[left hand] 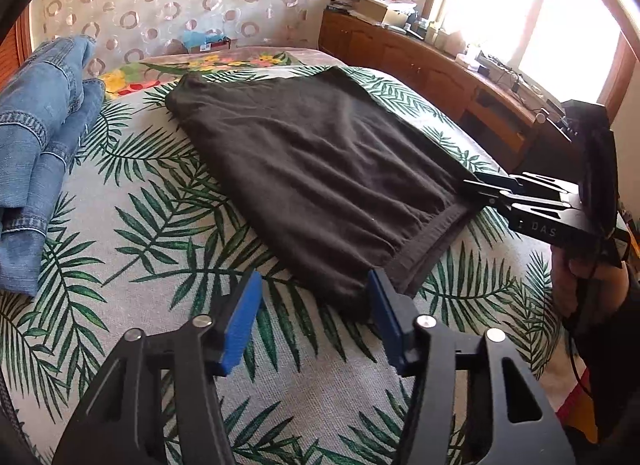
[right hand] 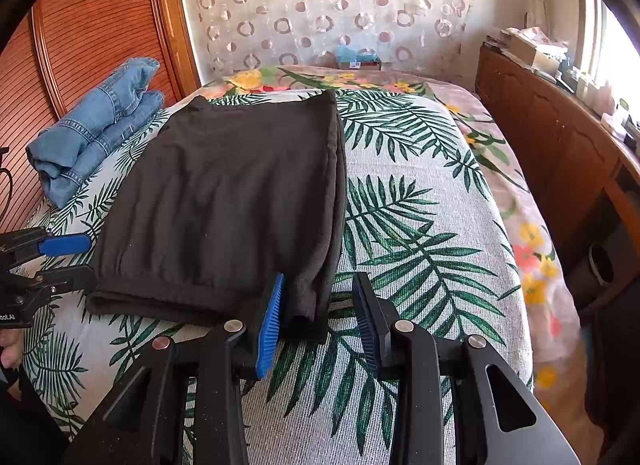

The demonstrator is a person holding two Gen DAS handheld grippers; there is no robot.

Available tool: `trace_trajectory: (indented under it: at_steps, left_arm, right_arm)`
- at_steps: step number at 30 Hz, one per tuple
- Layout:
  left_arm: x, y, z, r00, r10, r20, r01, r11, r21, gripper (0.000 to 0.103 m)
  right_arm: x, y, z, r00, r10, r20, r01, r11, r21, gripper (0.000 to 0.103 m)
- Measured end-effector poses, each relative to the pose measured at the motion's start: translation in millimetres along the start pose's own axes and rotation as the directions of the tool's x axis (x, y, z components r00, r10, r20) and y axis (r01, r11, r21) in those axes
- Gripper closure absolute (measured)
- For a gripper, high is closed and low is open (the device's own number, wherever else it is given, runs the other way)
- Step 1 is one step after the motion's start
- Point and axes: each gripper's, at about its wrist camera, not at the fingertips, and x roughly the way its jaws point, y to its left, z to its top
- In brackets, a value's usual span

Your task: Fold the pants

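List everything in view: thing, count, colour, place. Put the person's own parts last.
pants: one, black, folded flat at the middle of the bed.
jeans: one pile, blue, folded on the bed's left side, apart from the pants.
bedspread: one, pale with green leaf print, covering the bed.
blanket: one, floral, under the bedspread along the right and far edges.
cabinet: one, brown wood, right of the bed, cluttered on top.
slatted door: one, reddish wood, left wall.
left gripper: one, black with blue pads, jaws open at the pants' near left corner.
right gripper: one, black with blue pads, jaws open around the near right corner.
hand: one, holding the right gripper.
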Motion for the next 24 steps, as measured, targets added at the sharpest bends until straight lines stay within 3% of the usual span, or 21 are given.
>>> trace_trajectory:
  at_steps: [15,18,19,21,22,24]
  left_arm:
    - [1,-15,-4,0.998,-0.063,-0.013,0.063,0.998,0.014,0.069]
    - [2,-17,-4,0.998,-0.055,-0.008,0.055,0.998,0.023,0.08]
    - [2,-17,-5,0.999,-0.043,-0.006,0.044,0.999,0.02,0.089]
    - [0,-19,-5,0.999,-0.038,-0.002,0.038,0.999,0.036,0.091]
    - [0,-20,-4,0.999,-0.036,0.005,0.036,0.999,0.04,0.091]
    - [-3,-20,-4,0.999,-0.044,0.013,0.044,0.998,0.039,0.092]
  right_arm:
    - [0,-2,0,1.0,0.001,0.002,-0.001,1.0,-0.001,0.067]
    - [0,-1,0,1.0,-0.002,0.002,0.002,1.0,-0.003,0.067]
    - [0,-1,0,1.0,-0.003,0.001,0.003,1.0,-0.004,0.067]
    - [0,-1,1,1.0,-0.007,-0.002,0.007,1.0,-0.008,0.067]
    - [0,-1,1,1.0,-0.008,-0.005,0.008,1.0,-0.009,0.069]
    - [-1,1,3,1.0,0.015,-0.014,-0.015,1.0,-0.018,0.084]
